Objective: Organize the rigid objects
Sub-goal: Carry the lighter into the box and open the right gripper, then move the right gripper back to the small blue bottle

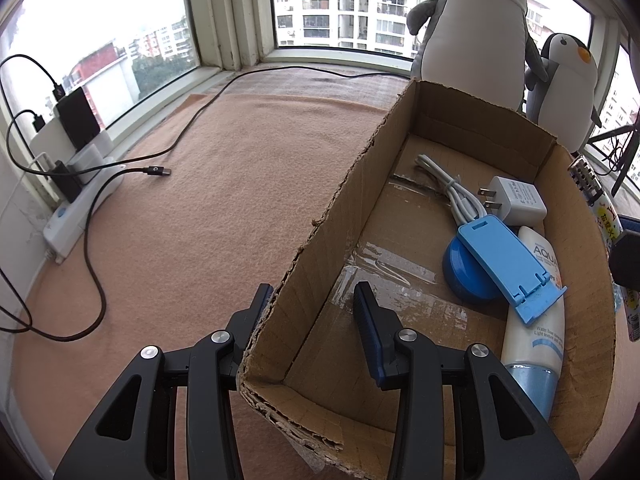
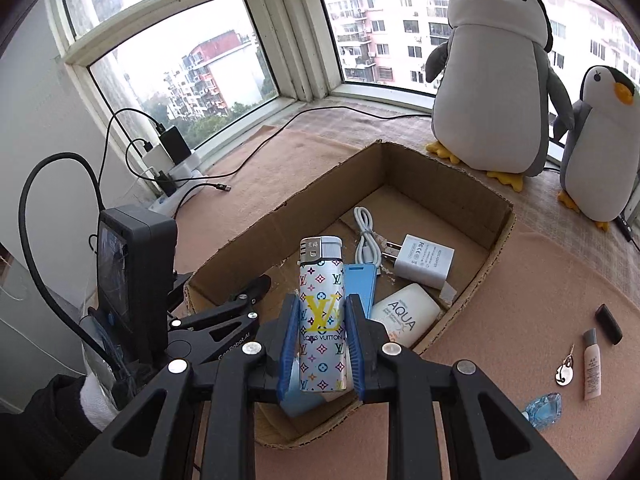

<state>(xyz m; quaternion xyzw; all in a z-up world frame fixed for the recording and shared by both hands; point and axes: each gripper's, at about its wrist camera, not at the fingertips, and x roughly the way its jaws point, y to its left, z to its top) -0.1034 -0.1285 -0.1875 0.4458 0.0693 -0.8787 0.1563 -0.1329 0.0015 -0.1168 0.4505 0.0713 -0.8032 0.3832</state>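
An open cardboard box [image 1: 348, 184] sits on a pinkish mat. It holds a white cable [image 1: 448, 188], a white plug adapter [image 1: 516, 200], a blue phone stand [image 1: 508, 268] lying on a blue round lid [image 1: 460, 272], and a white AQUA tube [image 1: 536, 340]. My left gripper [image 1: 314, 292] is open and straddles the box's left wall near the front corner, one finger outside, one inside. My right gripper [image 2: 323, 300] is shut on a white patterned lighter [image 2: 320, 272], upright above the box's [image 2: 480, 276] near end.
On the mat right of the box lie a black cap [image 2: 608, 323], a small tube [image 2: 591, 364], a metal charm [image 2: 564, 372] and a blue crystal piece [image 2: 544, 410]. Two plush penguins [image 2: 496, 80] stand behind. A power strip [image 1: 80, 200] and black cables [image 1: 160, 171] lie left.
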